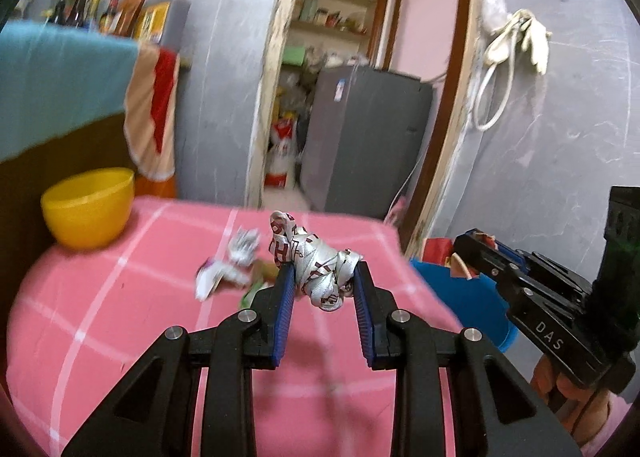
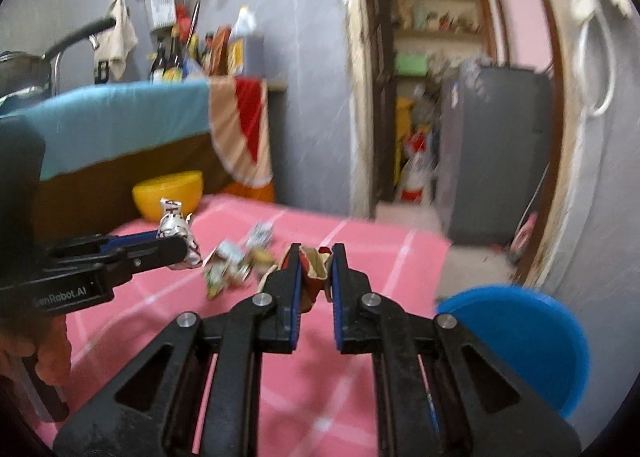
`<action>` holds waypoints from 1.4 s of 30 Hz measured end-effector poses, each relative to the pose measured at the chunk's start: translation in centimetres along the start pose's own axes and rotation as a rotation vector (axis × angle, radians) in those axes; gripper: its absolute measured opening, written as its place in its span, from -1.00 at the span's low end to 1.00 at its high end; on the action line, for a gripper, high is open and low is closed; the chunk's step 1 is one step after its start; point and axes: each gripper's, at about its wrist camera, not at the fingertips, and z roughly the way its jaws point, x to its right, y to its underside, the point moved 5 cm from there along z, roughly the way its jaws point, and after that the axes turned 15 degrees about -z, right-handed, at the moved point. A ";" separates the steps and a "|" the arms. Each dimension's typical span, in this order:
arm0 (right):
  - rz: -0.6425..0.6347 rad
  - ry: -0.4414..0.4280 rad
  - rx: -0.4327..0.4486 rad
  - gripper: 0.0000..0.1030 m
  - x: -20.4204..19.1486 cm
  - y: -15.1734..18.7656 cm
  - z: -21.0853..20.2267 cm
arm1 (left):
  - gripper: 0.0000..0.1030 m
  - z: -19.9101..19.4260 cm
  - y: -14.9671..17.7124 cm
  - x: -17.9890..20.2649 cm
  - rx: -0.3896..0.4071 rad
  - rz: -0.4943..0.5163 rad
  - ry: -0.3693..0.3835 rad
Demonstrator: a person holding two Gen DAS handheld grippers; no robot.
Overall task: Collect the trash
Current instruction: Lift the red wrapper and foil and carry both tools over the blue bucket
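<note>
My left gripper (image 1: 324, 271) is shut on a crumpled silver wrapper with red lettering (image 1: 316, 257), lifted above the pink checked cloth (image 1: 120, 317). The same wrapper (image 2: 176, 229) shows at the left gripper's tip in the right wrist view. My right gripper (image 2: 316, 257) is shut on a crumpled red and brown wrapper (image 2: 314, 269), also held off the cloth. Several more crumpled wrappers (image 2: 236, 261) lie on the cloth just beyond the fingertips; they also appear as a wrapper pile (image 1: 232, 261) in the left wrist view. A blue bin (image 2: 524, 337) stands low at the right.
A yellow bowl (image 1: 88, 205) sits at the far left of the pink cloth. Behind it is a blue-covered table (image 1: 60, 77) with bottles. A doorway with a grey fridge (image 1: 364, 145) lies ahead. A hand (image 2: 24, 353) holds the left gripper's handle.
</note>
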 end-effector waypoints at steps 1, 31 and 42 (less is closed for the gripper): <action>0.000 0.024 0.025 -0.78 0.5 -0.4 -0.6 | -0.52 0.0 -0.2 0.5 0.019 0.010 0.008; 0.154 0.419 0.005 -0.77 14.9 4.0 -7.7 | -0.51 9.6 1.2 16.2 -0.080 0.100 0.233; 0.237 0.365 -0.126 -0.76 17.1 7.4 -5.3 | -0.51 14.9 3.3 16.3 -0.283 0.039 0.173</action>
